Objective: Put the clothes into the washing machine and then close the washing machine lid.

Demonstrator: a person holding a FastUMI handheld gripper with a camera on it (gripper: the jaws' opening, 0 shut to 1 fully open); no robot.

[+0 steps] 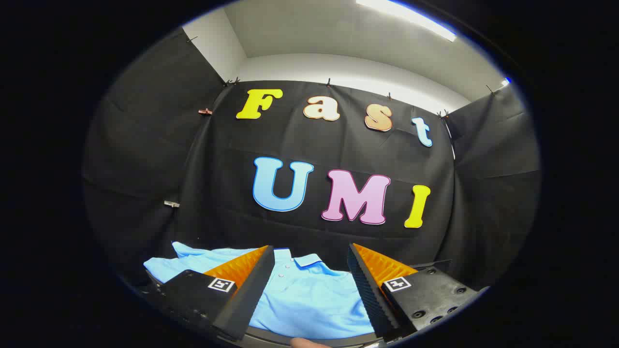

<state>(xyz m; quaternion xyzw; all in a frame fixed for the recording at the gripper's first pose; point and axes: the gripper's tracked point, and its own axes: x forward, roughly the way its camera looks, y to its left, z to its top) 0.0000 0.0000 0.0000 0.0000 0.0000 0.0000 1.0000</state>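
Between and just beyond our jaws, which stand wide apart and hold nothing, lies a blue shirt (pixel 309 295). Pinching a single loose layer could let it slip.

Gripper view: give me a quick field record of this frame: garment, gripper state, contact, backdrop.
garment: light blue polo shirt, lying flat, collar and button placket on its far side
gripper: gripper open, fingers spread wide
contact: none visible; shirt shows between and beyond the fingers
backdrop: black cloth wall behind the shirt
task state: shirt not yet picked up
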